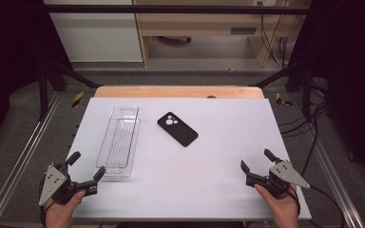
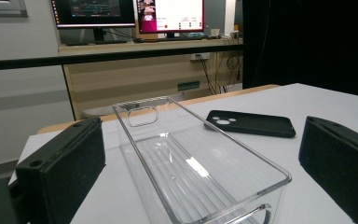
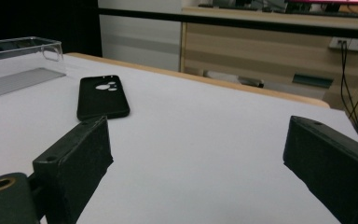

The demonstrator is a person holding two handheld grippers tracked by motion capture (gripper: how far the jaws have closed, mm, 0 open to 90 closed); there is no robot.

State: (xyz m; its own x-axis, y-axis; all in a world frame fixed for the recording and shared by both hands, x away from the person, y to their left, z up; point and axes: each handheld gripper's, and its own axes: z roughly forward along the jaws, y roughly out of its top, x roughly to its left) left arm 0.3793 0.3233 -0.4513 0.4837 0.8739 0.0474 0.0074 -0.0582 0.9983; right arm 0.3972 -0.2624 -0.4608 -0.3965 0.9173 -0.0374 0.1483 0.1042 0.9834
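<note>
The high view looks steeply down on the white table (image 1: 209, 161) from the person's side. Each gripper view sits low at the near edge, facing forward; both share the black phone case (image 2: 251, 123) and the clear tray (image 3: 18, 58).

Open white table (image 1: 218, 161) between left gripper (image 1: 86, 164) and right gripper (image 1: 255, 159); clear tray (image 1: 120, 140) stands just ahead of the left gripper, black phone case (image 1: 177, 128) lies flat at mid-table, right half unobstructed.
</note>
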